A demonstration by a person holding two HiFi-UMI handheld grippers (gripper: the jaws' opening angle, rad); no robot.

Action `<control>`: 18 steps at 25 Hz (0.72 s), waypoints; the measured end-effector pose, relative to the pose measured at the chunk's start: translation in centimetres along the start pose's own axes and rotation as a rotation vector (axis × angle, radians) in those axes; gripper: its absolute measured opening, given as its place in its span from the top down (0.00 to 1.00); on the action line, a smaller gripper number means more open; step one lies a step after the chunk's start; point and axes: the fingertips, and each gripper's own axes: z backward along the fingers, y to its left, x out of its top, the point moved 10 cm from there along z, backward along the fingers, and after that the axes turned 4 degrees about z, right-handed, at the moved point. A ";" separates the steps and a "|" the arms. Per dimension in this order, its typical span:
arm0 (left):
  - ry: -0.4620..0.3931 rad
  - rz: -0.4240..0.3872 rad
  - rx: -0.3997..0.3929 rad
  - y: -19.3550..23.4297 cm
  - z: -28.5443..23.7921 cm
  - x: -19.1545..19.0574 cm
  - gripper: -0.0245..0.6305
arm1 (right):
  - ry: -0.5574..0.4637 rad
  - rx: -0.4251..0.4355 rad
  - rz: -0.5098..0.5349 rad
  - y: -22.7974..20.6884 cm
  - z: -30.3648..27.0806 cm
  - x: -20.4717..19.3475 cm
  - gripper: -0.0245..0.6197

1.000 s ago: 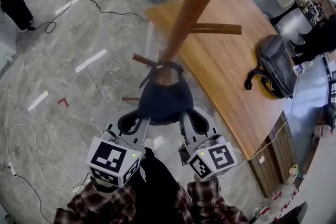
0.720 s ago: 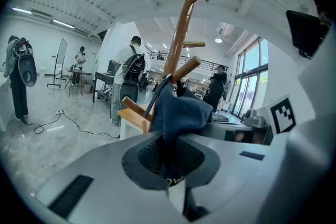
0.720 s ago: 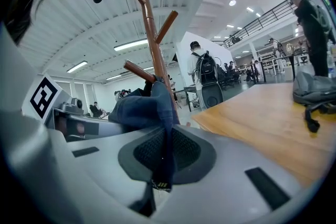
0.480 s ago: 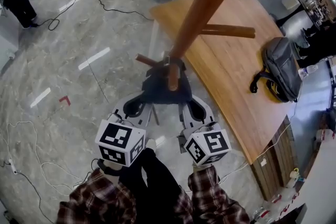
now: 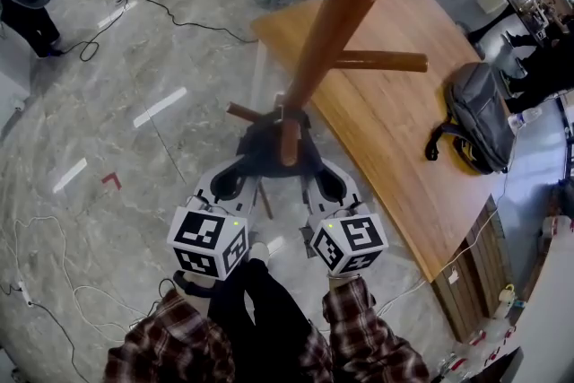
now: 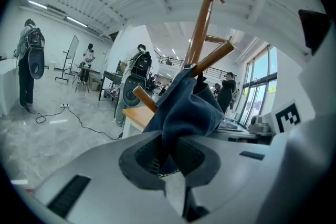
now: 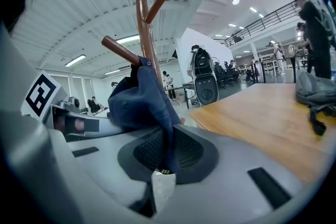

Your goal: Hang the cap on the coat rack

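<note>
My left gripper and right gripper are each clamped on an edge of the dark blue cap, which lies over a lower peg of the coat rack. Hanging looks nearly done; next, I judge, both open and draw back gently.

The left gripper and the right gripper are smooth light grey mouldings. Their fingers are lined with black ribbed pads. Each bears a cube of black-and-white square markers with a small green light. The sleeves are red-and-dark plaid and the trousers are black.
</note>
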 end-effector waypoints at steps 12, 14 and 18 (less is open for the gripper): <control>-0.006 0.019 -0.025 0.3 1.0 0.2 0.78 | 0.001 0.037 -0.036 0.0 1.2 0.5 0.84; -0.009 0.006 -0.028 0.2 1.6 0.3 0.77 | 0.005 0.043 -0.032 0.2 1.6 0.6 0.83; 0.000 -0.024 -0.040 -0.1 2.9 0.1 0.77 | 0.010 0.058 -0.030 0.7 2.6 0.6 0.83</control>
